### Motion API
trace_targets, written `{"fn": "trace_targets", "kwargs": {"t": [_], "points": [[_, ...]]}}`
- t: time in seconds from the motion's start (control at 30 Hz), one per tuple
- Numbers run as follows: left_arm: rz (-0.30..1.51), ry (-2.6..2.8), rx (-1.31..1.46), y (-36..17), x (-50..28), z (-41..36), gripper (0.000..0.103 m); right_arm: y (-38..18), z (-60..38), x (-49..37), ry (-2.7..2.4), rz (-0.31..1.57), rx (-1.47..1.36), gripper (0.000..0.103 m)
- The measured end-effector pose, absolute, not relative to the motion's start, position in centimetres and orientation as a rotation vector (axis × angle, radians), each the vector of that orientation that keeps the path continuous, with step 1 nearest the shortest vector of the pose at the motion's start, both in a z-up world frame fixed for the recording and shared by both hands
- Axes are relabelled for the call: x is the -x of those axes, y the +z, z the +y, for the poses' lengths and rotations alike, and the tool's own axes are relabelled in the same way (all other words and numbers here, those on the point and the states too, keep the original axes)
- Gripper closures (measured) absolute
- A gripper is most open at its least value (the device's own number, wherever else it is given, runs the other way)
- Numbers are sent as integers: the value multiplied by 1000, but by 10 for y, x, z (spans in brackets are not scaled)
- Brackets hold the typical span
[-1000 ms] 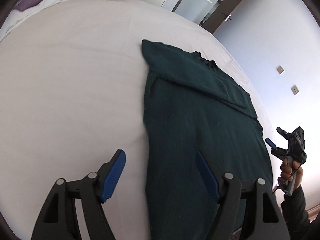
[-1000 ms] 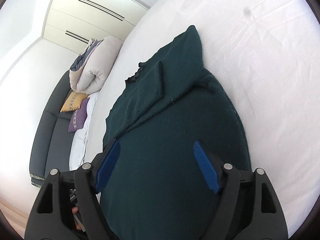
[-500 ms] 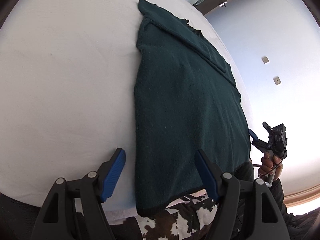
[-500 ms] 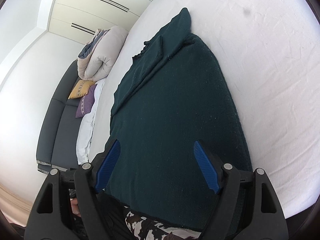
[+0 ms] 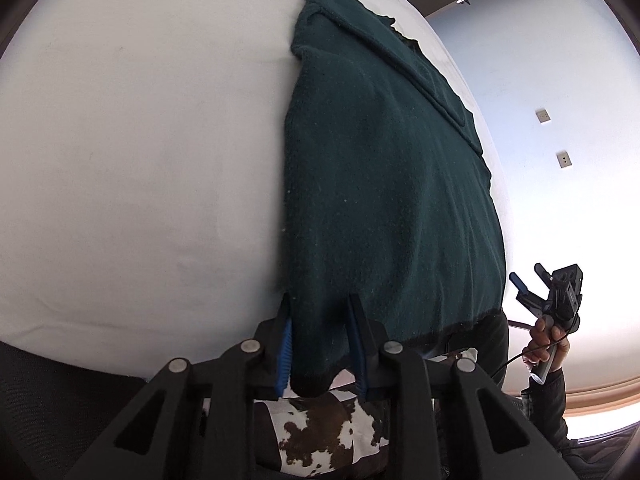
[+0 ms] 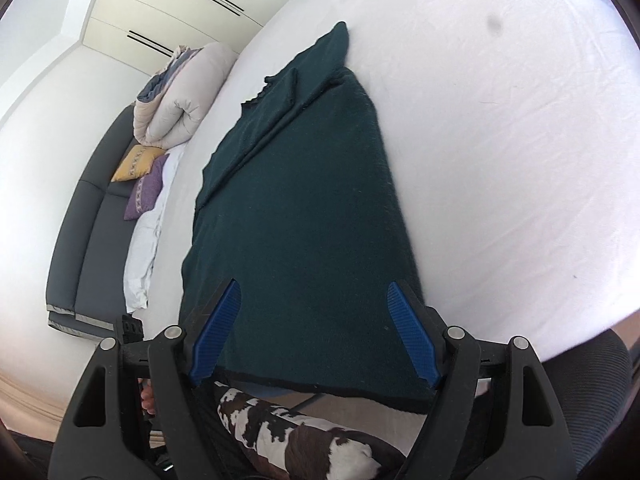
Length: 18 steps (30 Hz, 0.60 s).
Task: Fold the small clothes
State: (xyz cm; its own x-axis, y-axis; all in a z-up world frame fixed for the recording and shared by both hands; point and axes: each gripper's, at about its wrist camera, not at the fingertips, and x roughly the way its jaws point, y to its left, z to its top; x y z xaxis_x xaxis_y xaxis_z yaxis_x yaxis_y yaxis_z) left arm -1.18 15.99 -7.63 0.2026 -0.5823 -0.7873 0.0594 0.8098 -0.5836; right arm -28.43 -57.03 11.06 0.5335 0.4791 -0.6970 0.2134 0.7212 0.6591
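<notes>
Fuzzy dark green knit garment (image 5: 384, 184) flat on the smooth white bed (image 5: 140, 140).
Left claw (image 5: 320, 340), tilted downward, has just closed, pinching its near hem corner; right claw (image 6: 312, 332) gapes wide above the hem.

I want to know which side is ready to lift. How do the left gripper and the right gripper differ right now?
The left gripper has just closed and pinches the near hem corner of the dark green sweater; the right gripper stands wide open, gripping nothing. The left sits at the hem; the right hangs off the bed's edge. Both have blue pads.
</notes>
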Motion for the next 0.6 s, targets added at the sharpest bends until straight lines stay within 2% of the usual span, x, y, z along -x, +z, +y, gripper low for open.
{"fn": "trace_targets", "kwargs": {"t": [0.07, 0.1, 0.13, 0.3, 0.6], "points": [[1298, -470, 455, -75, 13, 157, 80, 108, -577, 291, 145, 1055, -763, 28], [1300, -468, 440, -75, 14, 156, 90, 106, -580, 295, 127, 1071, -757, 28], [1305, -465, 430, -75, 15, 155, 96, 102, -583, 298, 114, 1088, -759, 28], [1301, -461, 426, -75, 16, 155, 97, 86, -596, 303, 97, 1146, -787, 31], [1298, -478, 430, -72, 18, 156, 98, 71, -585, 301, 135, 1264, -747, 43]]}}
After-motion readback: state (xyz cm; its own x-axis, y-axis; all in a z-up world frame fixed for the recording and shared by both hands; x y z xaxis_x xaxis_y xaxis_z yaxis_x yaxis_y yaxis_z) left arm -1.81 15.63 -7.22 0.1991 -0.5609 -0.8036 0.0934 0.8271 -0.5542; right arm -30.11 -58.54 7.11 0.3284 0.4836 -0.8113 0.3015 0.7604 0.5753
